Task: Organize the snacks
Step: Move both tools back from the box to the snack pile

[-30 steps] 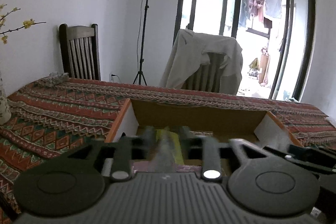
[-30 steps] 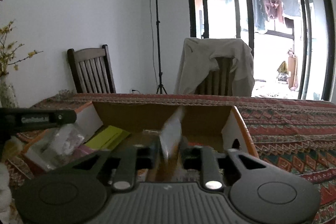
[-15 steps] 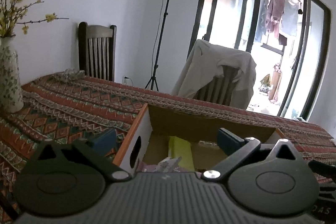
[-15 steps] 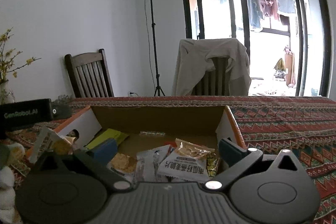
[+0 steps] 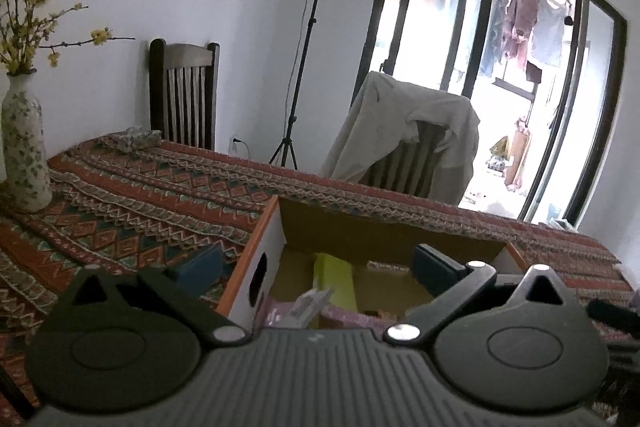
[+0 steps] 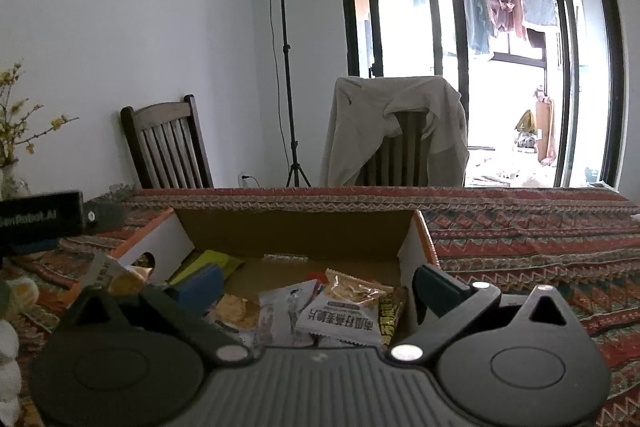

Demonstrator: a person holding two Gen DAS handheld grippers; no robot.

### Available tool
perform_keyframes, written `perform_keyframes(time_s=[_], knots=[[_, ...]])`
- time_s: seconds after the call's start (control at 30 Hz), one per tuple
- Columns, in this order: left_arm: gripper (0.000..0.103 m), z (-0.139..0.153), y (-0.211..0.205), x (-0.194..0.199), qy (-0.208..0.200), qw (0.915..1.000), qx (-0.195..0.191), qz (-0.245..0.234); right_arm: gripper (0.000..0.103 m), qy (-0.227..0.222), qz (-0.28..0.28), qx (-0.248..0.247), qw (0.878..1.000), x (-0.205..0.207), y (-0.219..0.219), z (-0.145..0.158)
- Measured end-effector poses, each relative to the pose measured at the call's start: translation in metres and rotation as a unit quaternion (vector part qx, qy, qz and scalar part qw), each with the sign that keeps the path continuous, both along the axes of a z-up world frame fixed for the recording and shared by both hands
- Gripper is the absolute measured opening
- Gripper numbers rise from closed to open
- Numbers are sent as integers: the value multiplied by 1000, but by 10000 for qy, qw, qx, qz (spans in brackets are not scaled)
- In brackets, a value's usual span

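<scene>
Both tools (image 5: 316, 269) (image 6: 316, 285) tilted down, agape – over box (image 6: 296, 235)

Matt cardboard box (image 6: 296, 231), glossy plastic snack packets (image 6: 340, 315), woven cloth tablecloth (image 5: 132, 203)

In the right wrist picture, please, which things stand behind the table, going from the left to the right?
Wooden chair → lamp stand → chair draped with a pale garment → glass doors with clothes hanging outside.

light: we see daylight glare through the window (image 6: 480, 67) | room dim | edges: fisheye-bent, dark corners | focus: sharp
</scene>
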State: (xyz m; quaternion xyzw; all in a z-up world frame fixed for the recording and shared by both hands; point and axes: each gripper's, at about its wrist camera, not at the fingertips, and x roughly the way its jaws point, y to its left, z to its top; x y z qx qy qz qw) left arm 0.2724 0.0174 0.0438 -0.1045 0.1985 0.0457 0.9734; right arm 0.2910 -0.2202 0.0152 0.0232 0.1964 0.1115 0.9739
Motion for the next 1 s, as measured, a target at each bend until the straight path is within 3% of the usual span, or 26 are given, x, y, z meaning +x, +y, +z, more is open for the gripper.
perform_keyframes(time_s=[0.43,0.77,1.0], knots=[[103,-6,12,-48,201,9998,73,-51,103,259,44,-239,9994,-51,-13,-6],[103,-33,23,-82,578,9980,231,-60,103,623,-201,-576,9962,-90,-48,-33],[103,-47,29,-99,772,9968,185,-30,103,1076,-445,-483,9920,-103,-75,-56]])
